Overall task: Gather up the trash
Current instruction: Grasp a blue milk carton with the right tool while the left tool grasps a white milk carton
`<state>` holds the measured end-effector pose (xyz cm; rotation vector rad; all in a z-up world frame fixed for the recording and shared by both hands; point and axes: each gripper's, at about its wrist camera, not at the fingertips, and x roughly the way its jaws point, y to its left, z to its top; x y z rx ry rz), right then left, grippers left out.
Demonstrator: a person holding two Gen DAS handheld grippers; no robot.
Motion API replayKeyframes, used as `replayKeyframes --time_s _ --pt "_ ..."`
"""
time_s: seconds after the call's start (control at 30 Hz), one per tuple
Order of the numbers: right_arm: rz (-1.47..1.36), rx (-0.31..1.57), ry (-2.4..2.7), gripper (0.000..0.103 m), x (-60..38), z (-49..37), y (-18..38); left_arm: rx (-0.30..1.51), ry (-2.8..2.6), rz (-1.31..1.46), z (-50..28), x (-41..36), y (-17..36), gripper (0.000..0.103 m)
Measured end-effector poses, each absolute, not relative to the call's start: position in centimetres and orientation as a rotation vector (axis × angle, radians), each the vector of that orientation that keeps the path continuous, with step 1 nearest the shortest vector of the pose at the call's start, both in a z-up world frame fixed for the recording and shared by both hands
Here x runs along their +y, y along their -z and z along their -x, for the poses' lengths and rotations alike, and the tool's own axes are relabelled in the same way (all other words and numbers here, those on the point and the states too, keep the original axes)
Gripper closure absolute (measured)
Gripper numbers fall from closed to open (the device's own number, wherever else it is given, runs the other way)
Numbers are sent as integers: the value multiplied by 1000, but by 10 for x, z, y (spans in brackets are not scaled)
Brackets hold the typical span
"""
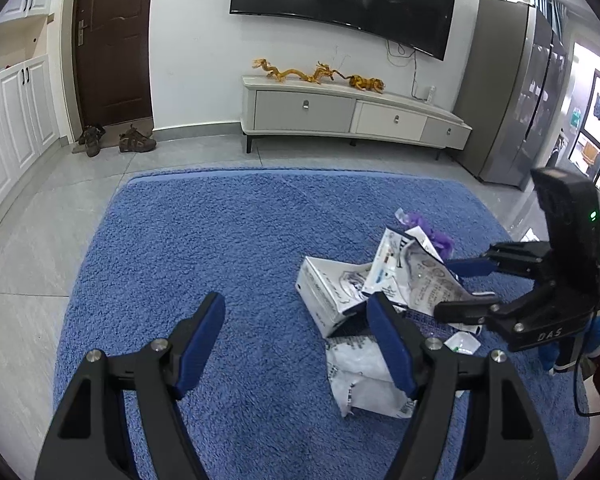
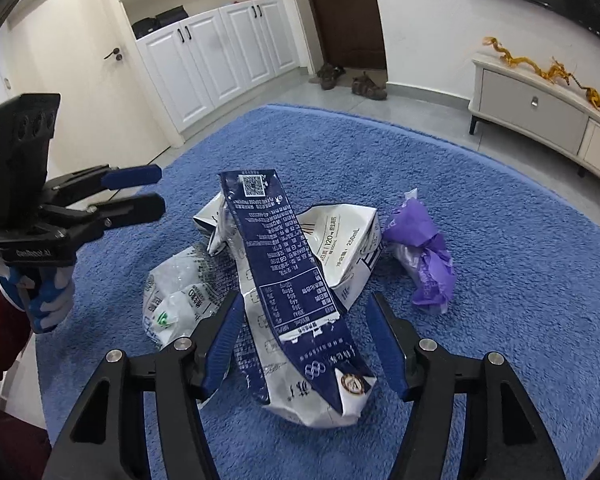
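Left gripper [image 1: 296, 320] jaws wide, nothing between them, over blue rug [image 1: 220, 240]; its right pad sits in front of the trash pile's white carton [image 1: 328, 284].

Right gripper [image 2: 304, 320] jaws apart, straddling the crushed navy milk carton [image 2: 284, 280], pads not pressing. Carton's long axis runs away from camera, QR end far. Purple wrapper [image 2: 424, 256] just right of pile.

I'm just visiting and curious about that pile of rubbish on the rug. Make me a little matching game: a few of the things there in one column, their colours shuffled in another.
Things:
1. flattened carton
2. crumpled wrapper
3. plastic bag
4. rug

Colours:
A. purple
B. fluffy blue
C. navy panel with white print
D. clear and white with a green mark

Pairs: 1-C, 2-A, 3-D, 4-B
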<state>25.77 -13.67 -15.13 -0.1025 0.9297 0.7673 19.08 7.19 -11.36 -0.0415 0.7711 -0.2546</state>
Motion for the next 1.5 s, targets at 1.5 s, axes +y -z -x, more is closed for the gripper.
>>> replayKeyframes --time_s 1.5 --pt "-281 669 -204 73 -411 -80 94 960 515 -447 -255 -55 144 31"
